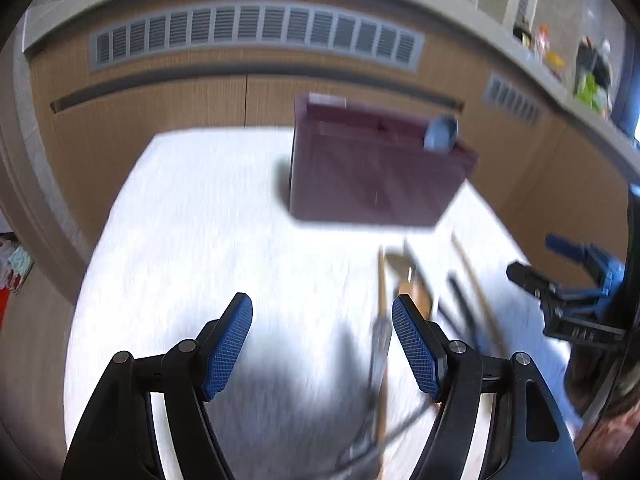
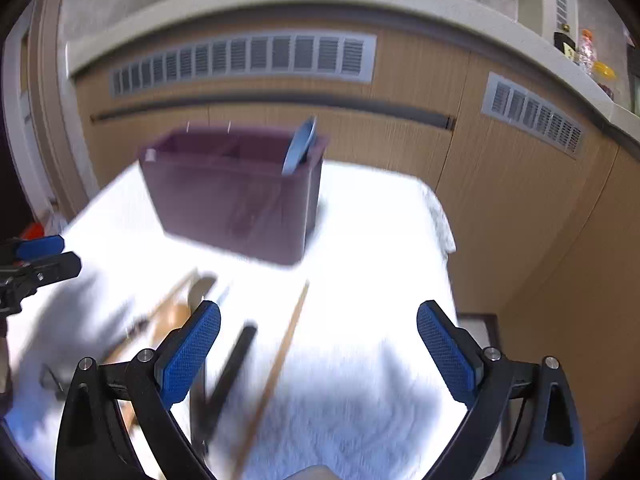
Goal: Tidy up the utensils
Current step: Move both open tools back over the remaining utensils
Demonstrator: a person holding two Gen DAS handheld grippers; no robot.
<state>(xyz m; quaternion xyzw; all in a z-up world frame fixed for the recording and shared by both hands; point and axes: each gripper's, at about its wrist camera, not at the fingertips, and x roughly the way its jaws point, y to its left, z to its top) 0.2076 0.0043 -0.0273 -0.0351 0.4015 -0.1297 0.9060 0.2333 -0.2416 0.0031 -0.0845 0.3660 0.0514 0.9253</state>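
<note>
Both the left gripper point(image 1: 322, 340) and right gripper point(image 2: 319, 354) hang spread wide, holding nothing. Utensils lie loose on the white table point(image 1: 192, 220) before the purple caddy point(image 2: 236, 196) (blue spoon point(image 2: 299, 146) already in). Wooden chopstick point(image 2: 280, 360) looks light, stiff, slippery; pinch mid-shaft.
</note>
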